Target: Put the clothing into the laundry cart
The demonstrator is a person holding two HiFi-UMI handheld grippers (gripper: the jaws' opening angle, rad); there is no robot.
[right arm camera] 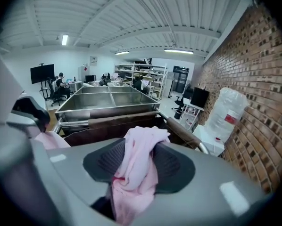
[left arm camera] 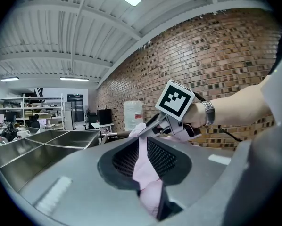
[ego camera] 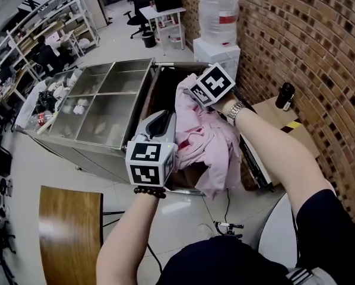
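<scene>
A pink garment hangs between my two grippers above the laundry cart, a brown fabric bin in a metal frame. My left gripper is shut on a fold of the garment, with its pads tight on the cloth. My right gripper is farther back over the cart's opening and tilts downward. In the right gripper view its jaws stand apart, and a bunch of the garment lies loosely between them and drapes over one pad. The cart's rim shows just below that gripper.
A steel trolley with several open compartments stands left of the cart. A water dispenser stands behind it against the brick wall. A cardboard box with a black bottle sits at the right, and a wooden tabletop is at the lower left.
</scene>
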